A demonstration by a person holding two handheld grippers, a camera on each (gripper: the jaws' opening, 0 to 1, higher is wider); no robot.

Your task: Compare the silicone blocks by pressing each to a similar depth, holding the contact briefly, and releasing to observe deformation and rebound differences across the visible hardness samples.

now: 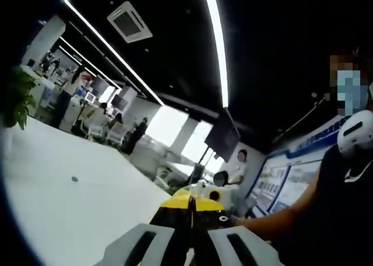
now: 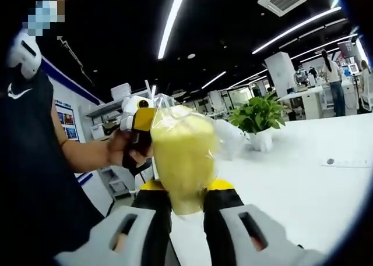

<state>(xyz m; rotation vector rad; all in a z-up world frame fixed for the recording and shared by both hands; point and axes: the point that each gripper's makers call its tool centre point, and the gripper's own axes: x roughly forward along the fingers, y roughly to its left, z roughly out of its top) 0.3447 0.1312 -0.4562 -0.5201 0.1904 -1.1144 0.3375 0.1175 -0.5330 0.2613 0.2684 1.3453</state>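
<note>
A: What did the left gripper view show?

B: The left tool (image 1: 190,234) had its two jaws pressed together with no gap between them and nothing held. It pointed out over the white table (image 1: 70,208), whose bare top ran off toward its far edge. A small dark dot (image 1: 74,178) lay on that top, well apart from the tool. Beyond the table's far edge stood a leafy plant (image 1: 17,100). The person (image 1: 332,196), in a dark top, stood just beside the table, one forearm reaching in toward the jaws.

A: And the right gripper view?

B: The right tool (image 2: 185,210) was closed on a pale yellow silicone block (image 2: 183,161) wrapped in clear film, gripped at its lower end between the jaws and lifted clear of the table. Behind the block, the person's hand (image 2: 125,146) held the left tool's handle. A potted plant (image 2: 259,120) stood on the table near its far edge, and a small round button (image 2: 330,161) lay on the bare top, well apart from the block.
</note>
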